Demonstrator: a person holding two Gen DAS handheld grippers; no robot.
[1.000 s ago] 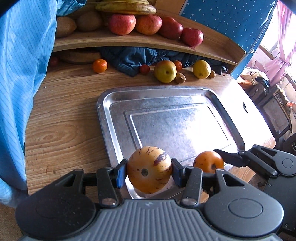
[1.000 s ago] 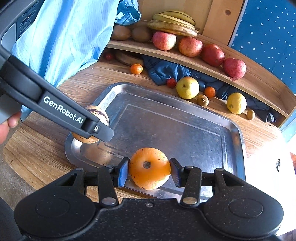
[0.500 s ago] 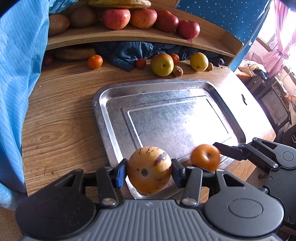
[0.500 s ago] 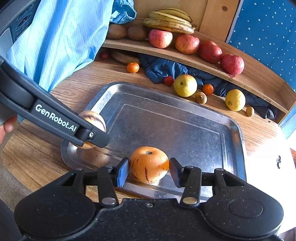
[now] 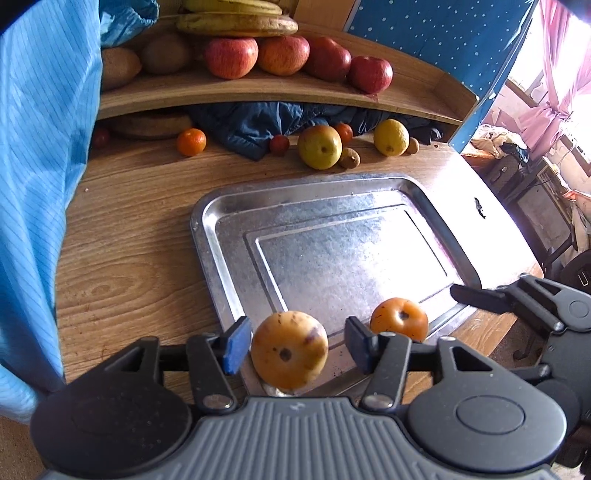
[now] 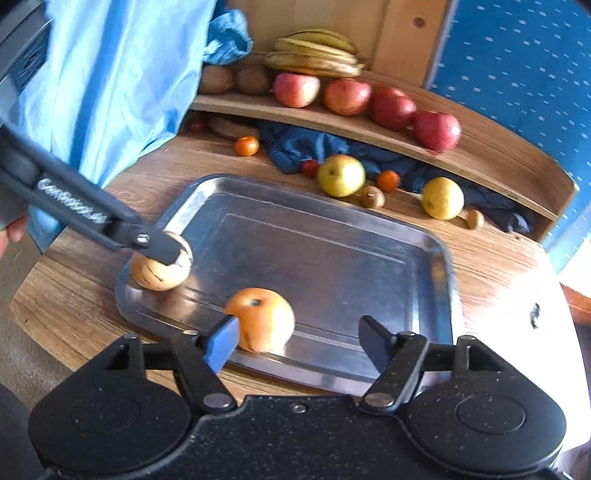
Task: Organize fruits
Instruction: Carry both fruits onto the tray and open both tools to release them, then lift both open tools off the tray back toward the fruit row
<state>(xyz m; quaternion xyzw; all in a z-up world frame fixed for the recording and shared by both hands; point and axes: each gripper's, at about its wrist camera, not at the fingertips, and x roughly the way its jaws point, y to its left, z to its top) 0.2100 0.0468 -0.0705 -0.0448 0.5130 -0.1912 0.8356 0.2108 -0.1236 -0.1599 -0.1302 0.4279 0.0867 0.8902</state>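
The left gripper (image 5: 293,343) stands partly spread, its jaws having just been opening; the round yellow-orange fruit with dark speckles (image 5: 289,350) sits between them with a gap showing on each side, so neither blue pad (image 5: 236,345) presses on it. That fruit rests on the near rim of the rectangular shiny metal tray (image 5: 221,236), which stretches away ahead of the gripper on the wooden bench (image 5: 122,229).

The right gripper (image 6: 295,339) is wide, its jaws also having just been opening. The smooth round orange fruit with a dark stem spot (image 6: 260,319) lies on the tray's near edge between them, close against or touching its left pad (image 6: 221,343) and well apart from the right finger; the picture is blurred, so contact is hard to settle. To the left of this gripper the left one's black finger crosses over the speckled fruit.

Far beyond both grippers, past the tray's far rim, a yellow-green apple (image 5: 320,146), a yellow lemon (image 5: 391,137), a small orange mandarin (image 5: 191,142) and a few small brown and red fruits lie on the bench beside a crumpled dark blue cloth (image 5: 251,123). Above them a curved wooden shelf (image 5: 221,88) carries four red apples (image 5: 295,55), brown kiwis and a bunch of yellow bananas (image 5: 236,22). A pale blue striped garment (image 5: 37,166) hangs to the left.
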